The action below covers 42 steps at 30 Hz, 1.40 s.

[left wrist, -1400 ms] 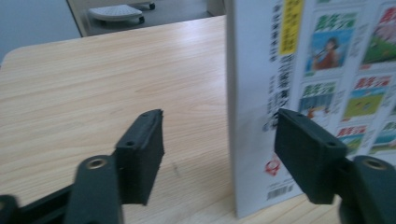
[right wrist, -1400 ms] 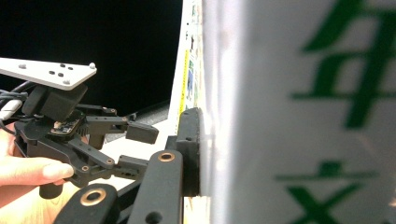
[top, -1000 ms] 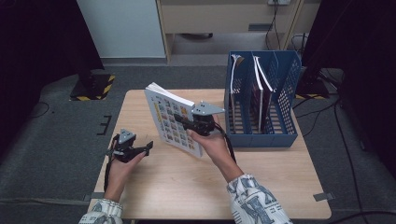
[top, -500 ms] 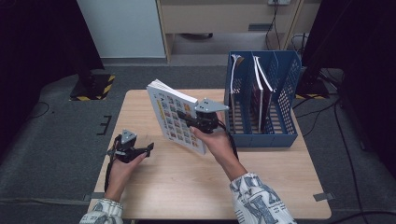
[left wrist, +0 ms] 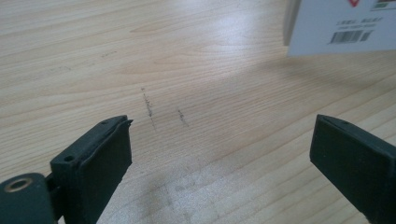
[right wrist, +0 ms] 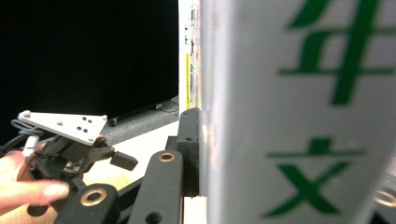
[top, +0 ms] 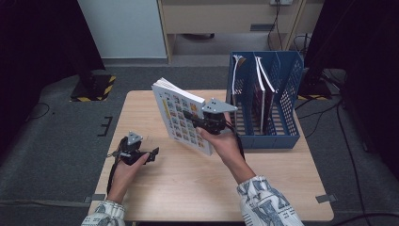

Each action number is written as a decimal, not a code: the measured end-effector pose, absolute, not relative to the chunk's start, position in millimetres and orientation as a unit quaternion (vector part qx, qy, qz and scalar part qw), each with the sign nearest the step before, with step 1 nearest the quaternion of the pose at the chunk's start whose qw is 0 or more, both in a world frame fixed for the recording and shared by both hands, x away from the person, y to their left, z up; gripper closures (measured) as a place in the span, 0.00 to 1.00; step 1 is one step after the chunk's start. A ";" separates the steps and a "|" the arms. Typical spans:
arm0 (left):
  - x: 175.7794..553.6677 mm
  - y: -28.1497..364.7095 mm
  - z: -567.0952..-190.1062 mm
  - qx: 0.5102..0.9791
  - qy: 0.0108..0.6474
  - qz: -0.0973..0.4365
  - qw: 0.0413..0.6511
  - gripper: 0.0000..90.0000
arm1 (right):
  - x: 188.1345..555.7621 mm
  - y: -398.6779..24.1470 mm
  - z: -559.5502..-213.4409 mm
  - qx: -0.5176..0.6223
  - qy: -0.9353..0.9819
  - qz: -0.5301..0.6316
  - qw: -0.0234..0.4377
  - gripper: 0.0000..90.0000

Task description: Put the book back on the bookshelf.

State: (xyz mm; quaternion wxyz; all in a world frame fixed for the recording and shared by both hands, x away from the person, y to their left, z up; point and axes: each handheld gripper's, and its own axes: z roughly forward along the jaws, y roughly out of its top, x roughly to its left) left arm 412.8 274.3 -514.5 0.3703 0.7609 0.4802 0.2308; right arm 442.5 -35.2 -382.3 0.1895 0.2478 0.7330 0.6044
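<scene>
A thick white book (top: 181, 115) with a grid of small coloured pictures on its cover hangs tilted above the table's middle. My right gripper (top: 192, 118) is shut on the book's right edge. In the right gripper view its black pad (right wrist: 189, 149) presses flat against the cover of the book (right wrist: 289, 112), which bears large green characters. My left gripper (top: 149, 154) rests low over the table's left part. Its jaws have just been opening and stand wide, with bare wood between them (left wrist: 219, 154). The book's barcode corner (left wrist: 336, 25) hangs beyond them.
A blue file rack (top: 263, 136) stands at the table's right back, with a few books (top: 261, 89) upright in its slots. The wooden table (top: 188, 188) ends near the person's sleeves. Cabinets and cables lie behind the table.
The right hand has carried the book slightly up and toward the rack. The left hand has stayed in place.
</scene>
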 end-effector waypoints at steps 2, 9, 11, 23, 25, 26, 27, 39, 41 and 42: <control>413.2 273.3 -515.3 0.763 0.479 0.231 0.368 0.06 | 440.1 -38.0 -382.9 0.247 0.734 0.604 0.190 0.82; 414.1 273.0 -517.3 0.765 0.481 0.230 0.362 0.06 | 435.1 -45.2 -383.8 0.244 0.736 0.602 0.190 0.82; 414.1 273.0 -517.6 0.765 0.481 0.230 0.361 0.06 | 434.8 -46.2 -383.8 0.244 0.735 0.603 0.189 0.82; 415.2 270.5 -520.6 0.771 0.480 0.231 0.347 0.06 | 426.2 -60.3 -386.6 0.244 0.734 0.605 0.186 0.82; 415.4 270.0 -521.2 0.773 0.480 0.231 0.345 0.06 | 424.8 -63.0 -387.6 0.246 0.733 0.606 0.185 0.82; 415.4 269.6 -521.5 0.775 0.479 0.230 0.343 0.06 | 423.7 -65.7 -388.5 0.246 0.734 0.606 0.185 0.82; 415.3 269.1 -521.7 0.775 0.478 0.230 0.343 0.06 | 423.7 -65.7 -388.5 0.246 0.734 0.606 0.185 0.82; 415.7 268.1 -522.4 0.778 0.475 0.230 0.341 0.06 | 416.8 -90.4 -391.5 0.254 0.730 0.607 0.186 0.82; 415.6 267.6 -522.6 0.779 0.474 0.228 0.341 0.06 | 416.2 -94.0 -390.4 0.255 0.729 0.608 0.185 0.82; 415.6 267.6 -522.6 0.779 0.474 0.228 0.341 0.08 | 416.0 -95.6 -389.9 0.255 0.729 0.607 0.186 0.82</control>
